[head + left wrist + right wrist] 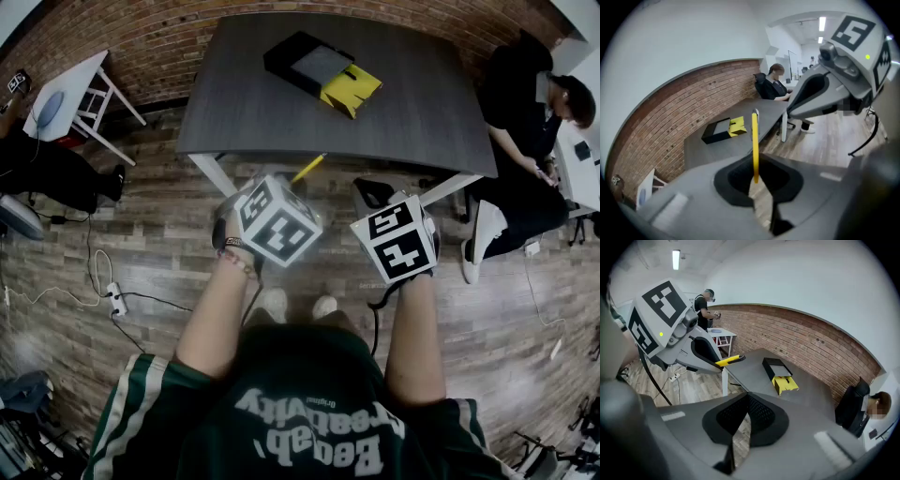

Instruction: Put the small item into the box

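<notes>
Now | left tongs (pixel 755 179) clamped on yellow stick (pixel 754 145) | right tongs (pixel 746 397) closed, empty | box (pixel 286 56) on table (pixel 422 103)

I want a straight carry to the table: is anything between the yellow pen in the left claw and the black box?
Nothing visible does. The yellow pen is pinched in the left claw at the near edge of the table, and only its bare top lies before the open black box.
</notes>
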A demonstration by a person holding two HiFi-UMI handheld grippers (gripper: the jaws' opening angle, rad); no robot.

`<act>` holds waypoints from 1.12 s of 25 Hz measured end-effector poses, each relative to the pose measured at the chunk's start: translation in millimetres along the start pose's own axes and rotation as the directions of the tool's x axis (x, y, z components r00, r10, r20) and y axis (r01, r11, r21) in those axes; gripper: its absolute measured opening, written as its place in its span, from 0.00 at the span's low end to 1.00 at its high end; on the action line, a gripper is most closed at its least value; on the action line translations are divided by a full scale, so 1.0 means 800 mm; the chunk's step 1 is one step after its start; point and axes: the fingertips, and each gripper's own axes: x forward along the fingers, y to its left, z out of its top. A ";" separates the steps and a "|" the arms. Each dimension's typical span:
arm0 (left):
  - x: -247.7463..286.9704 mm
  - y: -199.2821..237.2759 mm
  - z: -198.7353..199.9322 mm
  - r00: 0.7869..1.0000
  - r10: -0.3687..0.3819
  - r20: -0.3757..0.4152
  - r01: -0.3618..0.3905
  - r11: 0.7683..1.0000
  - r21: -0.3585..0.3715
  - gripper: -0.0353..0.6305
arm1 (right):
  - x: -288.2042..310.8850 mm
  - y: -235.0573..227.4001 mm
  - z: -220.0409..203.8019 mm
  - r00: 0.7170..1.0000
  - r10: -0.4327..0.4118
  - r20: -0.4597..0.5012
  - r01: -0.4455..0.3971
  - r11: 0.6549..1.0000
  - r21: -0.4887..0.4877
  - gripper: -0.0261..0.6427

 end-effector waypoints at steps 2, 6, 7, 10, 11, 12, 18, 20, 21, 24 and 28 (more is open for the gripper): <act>0.002 -0.001 0.003 1.000 -0.002 -0.001 0.002 1.000 0.004 0.09 | -0.001 -0.004 0.000 1.000 -0.002 0.003 0.002 1.000 0.000 0.05; 0.004 -0.002 0.008 1.000 -0.002 -0.004 0.002 1.000 0.010 0.09 | -0.003 -0.009 0.002 1.000 -0.003 0.013 0.003 1.000 0.000 0.05; 0.004 -0.002 0.009 1.000 -0.002 -0.005 0.002 1.000 0.012 0.09 | -0.004 -0.010 0.002 1.000 -0.004 0.015 0.004 1.000 0.000 0.05; 0.003 -0.005 0.012 1.000 0.000 -0.007 0.000 1.000 0.018 0.09 | -0.007 -0.012 0.002 1.000 -0.005 0.021 0.005 1.000 -0.001 0.05; 0.002 -0.006 0.013 1.000 0.001 -0.006 -0.001 1.000 0.020 0.09 | -0.008 -0.012 0.001 1.000 -0.004 0.023 0.004 1.000 -0.003 0.05; 0.002 -0.008 0.014 1.000 0.002 -0.006 -0.002 1.000 0.022 0.09 | -0.009 -0.013 0.000 1.000 -0.003 0.024 0.003 1.000 -0.004 0.05; 0.003 -0.015 0.018 1.000 0.006 -0.004 -0.006 1.000 0.026 0.09 | -0.013 -0.018 -0.002 0.999 -0.007 0.046 0.007 1.000 0.001 0.05; 0.004 -0.016 0.020 1.000 0.008 -0.005 -0.007 1.000 0.027 0.09 | -0.014 -0.020 -0.002 0.999 -0.012 0.046 0.013 1.000 -0.007 0.05; 0.004 -0.016 0.021 1.000 0.009 -0.006 -0.008 1.000 0.028 0.09 | -0.014 -0.021 -0.003 0.999 -0.015 0.044 0.016 1.000 -0.013 0.05; 0.004 -0.015 0.023 1.000 0.011 -0.006 -0.011 1.000 0.029 0.09 | -0.014 -0.023 -0.004 0.999 -0.017 0.042 0.018 1.000 -0.025 0.05; 0.003 -0.022 0.025 1.000 0.017 -0.007 -0.017 0.999 0.028 0.09 | -0.016 -0.023 -0.009 0.999 -0.006 0.048 0.007 1.000 -0.028 0.05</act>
